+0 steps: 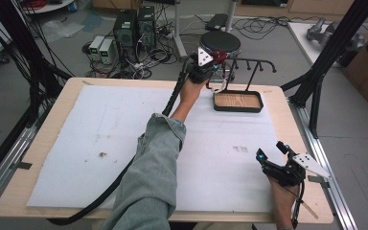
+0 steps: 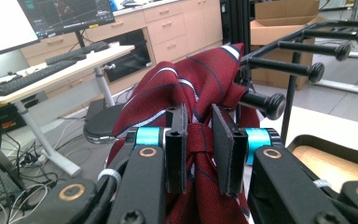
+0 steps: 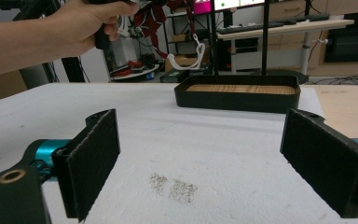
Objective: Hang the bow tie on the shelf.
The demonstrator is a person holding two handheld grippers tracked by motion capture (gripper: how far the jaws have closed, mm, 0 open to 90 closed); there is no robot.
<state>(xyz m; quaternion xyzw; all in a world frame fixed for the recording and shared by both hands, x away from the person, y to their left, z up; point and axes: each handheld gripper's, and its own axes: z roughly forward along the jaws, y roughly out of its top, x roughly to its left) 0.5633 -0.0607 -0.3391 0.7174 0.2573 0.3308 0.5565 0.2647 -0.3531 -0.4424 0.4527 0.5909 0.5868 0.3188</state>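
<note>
Left hand-held gripper [image 2: 199, 154] clenched on red striped necktie [image 2: 186, 88], at rack pegs [image 2: 272, 103], worktop's [image 1: 52, 115] 12 o'clock. Right hand-held gripper [image 3: 200, 163] released, idle at 4 o'clock. Risk: fabric snags peg, or slips if pulled.

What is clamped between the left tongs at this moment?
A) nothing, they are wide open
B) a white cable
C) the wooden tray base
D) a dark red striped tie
D: in the left gripper view the left tongs are closed on a dark red striped tie next to the black peg rack; the right tongs stand open over the white mat.
</note>
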